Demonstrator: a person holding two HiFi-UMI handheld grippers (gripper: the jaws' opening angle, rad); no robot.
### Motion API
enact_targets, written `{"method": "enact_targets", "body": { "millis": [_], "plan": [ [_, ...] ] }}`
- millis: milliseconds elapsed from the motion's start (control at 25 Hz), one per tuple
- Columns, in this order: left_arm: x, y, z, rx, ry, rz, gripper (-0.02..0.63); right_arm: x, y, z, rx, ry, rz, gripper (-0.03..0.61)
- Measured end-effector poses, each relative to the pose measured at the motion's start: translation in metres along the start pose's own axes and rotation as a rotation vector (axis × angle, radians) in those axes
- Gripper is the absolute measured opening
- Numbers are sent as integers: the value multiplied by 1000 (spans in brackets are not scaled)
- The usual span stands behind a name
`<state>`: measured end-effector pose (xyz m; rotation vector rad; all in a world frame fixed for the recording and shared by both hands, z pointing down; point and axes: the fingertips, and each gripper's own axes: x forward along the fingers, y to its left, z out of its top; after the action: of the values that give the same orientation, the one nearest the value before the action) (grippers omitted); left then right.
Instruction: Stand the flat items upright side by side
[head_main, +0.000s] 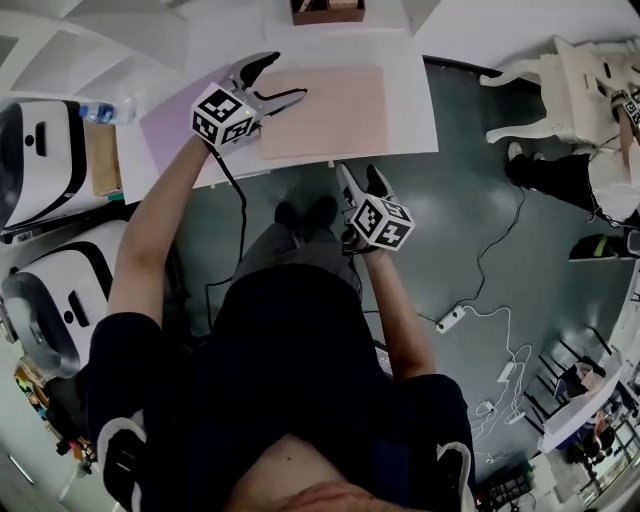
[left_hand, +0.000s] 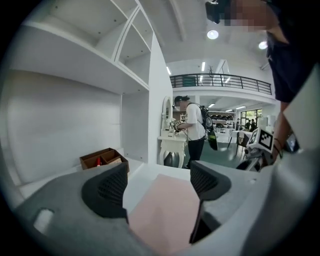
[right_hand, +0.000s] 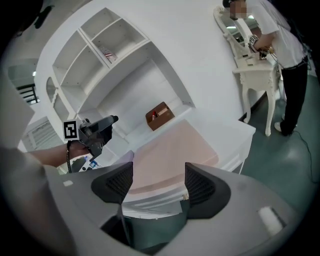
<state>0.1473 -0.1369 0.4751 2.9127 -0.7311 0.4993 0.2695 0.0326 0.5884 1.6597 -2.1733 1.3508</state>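
- Pink flat rectangular board (head_main: 325, 110) lies flat on the white table (head_main: 410, 100), in the middle of the top and close to its near edge.
- A pale lilac flat sheet (head_main: 175, 125) also lies flat on the table, just left of the pink board and running to the table's left near corner.
- The left gripper (head_main: 285, 78) hangs over the table where the lilac sheet meets the pink board. Its jaws stand wide apart and clamp nothing, and the pink board shows in the gap below them.
- The right gripper (head_main: 360, 178) is off the table, just past its near edge and over the dark grey-green floor (head_main: 470, 200). Its jaws are spread with nothing between them, and they point towards the table's edge.
- A small brown cardboard box (head_main: 328, 10) sits at the table's far edge, well apart from both grippers.
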Motion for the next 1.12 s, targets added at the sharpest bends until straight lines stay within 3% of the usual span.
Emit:
{"method": "enact_targets", "body": {
  "millis": [600, 1120],
  "plan": [
    [98, 30, -95, -12, 307, -335, 405, 62, -28, -27, 234, 11, -86, 328],
    [138, 22, -154, -23, 518, -506, 405, 85, -47, -40, 377, -11, -119, 328]
  ]
}}
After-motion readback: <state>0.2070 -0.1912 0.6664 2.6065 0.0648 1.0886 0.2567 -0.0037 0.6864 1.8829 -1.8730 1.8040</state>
